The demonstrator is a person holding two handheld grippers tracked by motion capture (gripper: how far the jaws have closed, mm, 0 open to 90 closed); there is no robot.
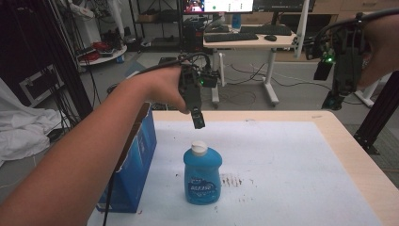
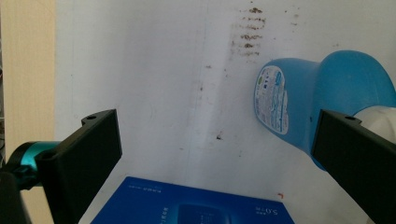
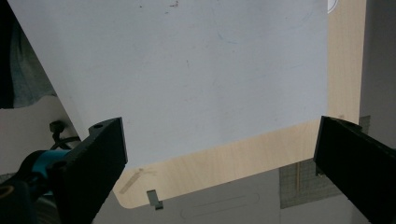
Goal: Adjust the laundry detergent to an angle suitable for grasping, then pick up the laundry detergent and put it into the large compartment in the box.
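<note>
I have the left tool (image 1: pixel 198 120) hanging over the desk (image 1: pixel 301 160), pointing down, its jaws spread wide with nothing between them; the left gripper view shows both black jaws standing far apart with bare white surface in the gap. The blue soap bottle (image 1: pixel 203 174) stands upright on the white mat, white cap (image 1: pixel 199 148) on top; in the high view it sits at about 6 o'clock from my left tool, just below the jaw tips and not touching them. Its long axis runs vertical, so the cap is the nearest part to the tool and the broad body is lower. In the left gripper view the bottle (image 2: pixel 322 93) lies off at 2 o'clock, partly behind the right-hand jaw rather than centred in the gap; I judge that this offset is what the coming move turns on, since the jaws would have to shift toward that side before coming down around the neck or body.

The blue box (image 1: pixel 134 165) stands at 9 o'clock from the bottle, near but apart from it. My right tool (image 1: pixel 346 87) is held high at the far right, well away from the bottle, its jaws likewise wide and holding nothing; its view looks down on the desk edge (image 3: pixel 224 158). The left tool is clearly the nearer one.
</note>
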